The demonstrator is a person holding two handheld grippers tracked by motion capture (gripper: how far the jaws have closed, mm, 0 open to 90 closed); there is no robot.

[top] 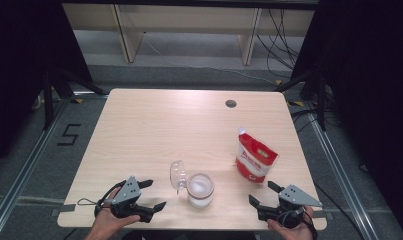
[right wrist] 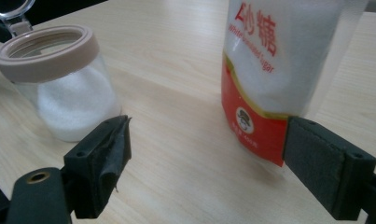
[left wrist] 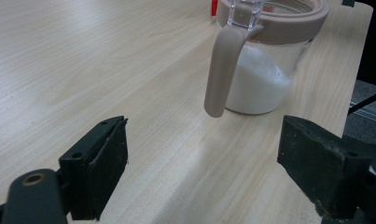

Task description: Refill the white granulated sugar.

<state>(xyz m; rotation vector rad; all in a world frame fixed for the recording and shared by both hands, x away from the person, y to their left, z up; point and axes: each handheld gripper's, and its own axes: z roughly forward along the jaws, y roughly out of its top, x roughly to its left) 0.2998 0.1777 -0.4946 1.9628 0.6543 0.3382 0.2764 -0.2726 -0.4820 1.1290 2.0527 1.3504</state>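
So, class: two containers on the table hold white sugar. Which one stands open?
The glass jar between the claws: its clear lid is flipped back. The red-and-white sugar bag looks closed at its top.

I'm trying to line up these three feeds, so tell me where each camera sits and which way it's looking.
High view: above the person's side, looking forward and down on the table; both hands, left gripper and right gripper show.
Left gripper view: rides the left gripper, looking between its open jaws at the sugar jar.
Right gripper view: rides the right gripper, open jaws facing the jar and the sugar bag.
Shared: all three show the jar.
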